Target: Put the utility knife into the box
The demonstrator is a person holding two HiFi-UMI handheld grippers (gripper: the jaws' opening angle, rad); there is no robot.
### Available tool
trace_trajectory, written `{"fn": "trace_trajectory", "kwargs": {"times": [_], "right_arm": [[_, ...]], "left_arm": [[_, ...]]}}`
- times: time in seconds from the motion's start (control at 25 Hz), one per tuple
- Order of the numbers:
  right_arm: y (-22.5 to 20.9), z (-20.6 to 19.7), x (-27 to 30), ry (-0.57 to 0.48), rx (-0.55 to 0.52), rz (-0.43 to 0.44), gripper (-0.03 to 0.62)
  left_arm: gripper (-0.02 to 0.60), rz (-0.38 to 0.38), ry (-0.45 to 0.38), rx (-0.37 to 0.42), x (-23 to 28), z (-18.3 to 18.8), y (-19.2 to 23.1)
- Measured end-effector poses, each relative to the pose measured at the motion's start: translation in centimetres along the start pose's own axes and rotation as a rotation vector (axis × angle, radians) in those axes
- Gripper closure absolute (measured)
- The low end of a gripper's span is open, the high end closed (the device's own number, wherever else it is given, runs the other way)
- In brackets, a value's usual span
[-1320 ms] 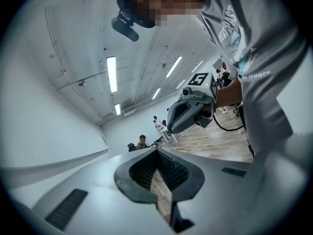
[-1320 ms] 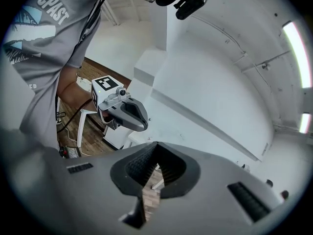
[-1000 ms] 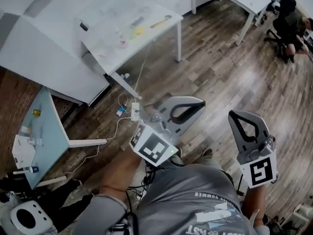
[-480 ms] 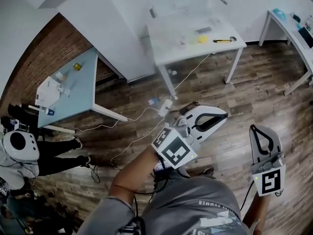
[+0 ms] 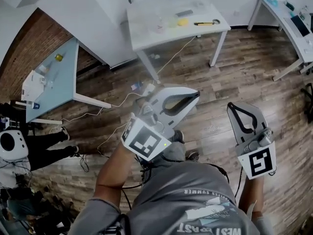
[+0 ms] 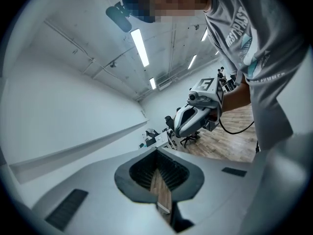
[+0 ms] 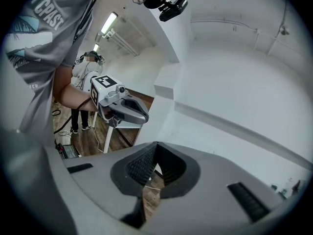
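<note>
Left gripper point(image 6: 157, 153): jaws together and tips meeting, with only a thin slit below them. Wood floor shows through the slit. Nothing is held.

Right gripper point(image 7: 155, 146): jaws also closed tip to tip, the ribbed pads point(image 7: 142, 164) facing each other with nothing between them. Empty.

From the head view I have both grippers at about waist level, out in front of my grey T-shirt point(image 5: 195, 199). The left one is the higher and angles toward upper right. The right one stands more upright, off to the right. They are near each other but not touching. Each gripper view catches the other gripper across from it, marker cube toward the camera. Under both is bare wood floor point(image 5: 234, 67).

Utility knife point(image 5: 205, 22): lying flat on the white table point(image 5: 146, 33) at the top of the head view, close to the table's right end. It has a yellow body and a dark end. It is well apart from both grippers, and neither points at it closely. Just to its left is a small yellow item point(image 5: 182, 21), and a little behind that a flat grey piece point(image 5: 185, 12). The rest of the tabletop is washed out by glare.

Surroundings:
- A power strip point(image 5: 146, 88) lies on the floor by the white table's leg, with a pale cable point(image 5: 171, 58) running up to the table.
- A pale blue table point(image 5: 54, 82) at left carries a few small bottles and a white case.
- A second person's dark-trousered legs point(image 5: 46, 151) stretch across the floor at far left.
- Another white desk point(image 5: 288, 28) stands at upper right.
</note>
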State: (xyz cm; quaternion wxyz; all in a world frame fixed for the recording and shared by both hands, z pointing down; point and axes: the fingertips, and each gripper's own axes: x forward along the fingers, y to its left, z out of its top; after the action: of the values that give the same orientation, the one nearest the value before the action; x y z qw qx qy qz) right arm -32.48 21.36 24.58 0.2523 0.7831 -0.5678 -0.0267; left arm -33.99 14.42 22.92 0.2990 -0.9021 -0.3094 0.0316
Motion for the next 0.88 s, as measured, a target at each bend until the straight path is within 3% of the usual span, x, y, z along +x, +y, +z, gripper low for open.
{"fn": "trace_trajectory", "kwargs": {"times": [0.16,0.44,0.76,0.88], "right_arm": [[-2.2,-0.2,1.7,0.02,0.012,-0.026,0.583],[-5.3,0.3,5.0,0.069,-0.064,-0.064,0.583],[-7.2,0.2,6.8,0.07,-0.113,-0.052,0.583],[-8.9,-0.4,6.6,0.051,-0.16,-0.05,0.583]], "left_arm": [[0.574,0.012,-0.045,-0.048,1.8,-1.5,2.0],[0.574,-0.01,-0.099,-0.049,3.0,-3.5,5.9],[0.574,-0.031,-0.102,-0.044,5.1,-4.5,7.3],[0.574,-0.02,-0.073,0.006,7.3,-4.6,7.3]]}}
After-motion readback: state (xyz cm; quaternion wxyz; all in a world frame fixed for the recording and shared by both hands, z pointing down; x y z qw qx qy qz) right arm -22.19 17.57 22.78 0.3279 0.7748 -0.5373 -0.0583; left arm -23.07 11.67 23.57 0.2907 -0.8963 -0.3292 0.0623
